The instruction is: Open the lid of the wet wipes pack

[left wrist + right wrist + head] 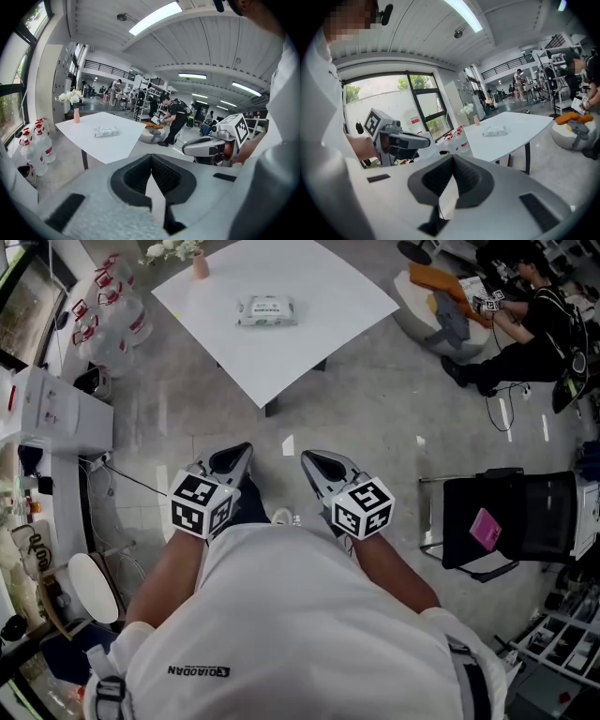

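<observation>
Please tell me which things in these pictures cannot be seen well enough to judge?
- Lid of the wet wipes pack: too small in every view; open or shut cannot be told.
- Legs of the table: head view, mostly hidden under the tabletop.
- A pink thing on the black chair: head view, too small to identify.

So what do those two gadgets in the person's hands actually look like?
Both the left gripper and right gripper are pale grey tapering shells with black ribbed pads lining the jaws. Each carries a white cube printed with black square markers. The person wears a white short-sleeved T-shirt.
</observation>
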